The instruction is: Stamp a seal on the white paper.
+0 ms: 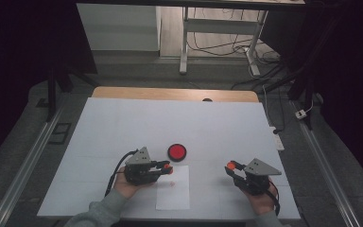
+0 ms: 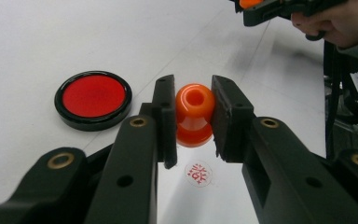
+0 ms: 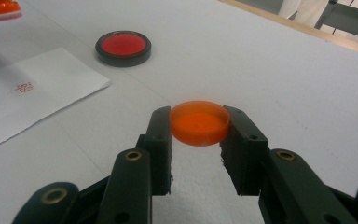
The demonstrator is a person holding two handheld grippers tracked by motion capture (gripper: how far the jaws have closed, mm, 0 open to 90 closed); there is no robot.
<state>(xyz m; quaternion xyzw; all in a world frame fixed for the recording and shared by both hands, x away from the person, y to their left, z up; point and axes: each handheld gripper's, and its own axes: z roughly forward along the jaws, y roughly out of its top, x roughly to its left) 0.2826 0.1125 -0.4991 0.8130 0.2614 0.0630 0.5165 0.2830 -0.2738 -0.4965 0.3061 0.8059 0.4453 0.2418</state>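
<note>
White covering spreads smooth and matte over the table (image 1: 123,123), with a sheet of paper (image 1: 172,191) under the left gripper (image 1: 166,167) so it can take prints. A red seal mark (image 2: 199,173) shows just below those jaws, which are clamped on the waist of a glossy orange stamp (image 2: 194,114), lifted clear, I judge, after pressing. Beside them sits the round black ink pad (image 2: 93,99). The right gripper (image 3: 199,122) pinches the stamp's shallow orange cap (image 3: 199,123), kept aside.
</note>
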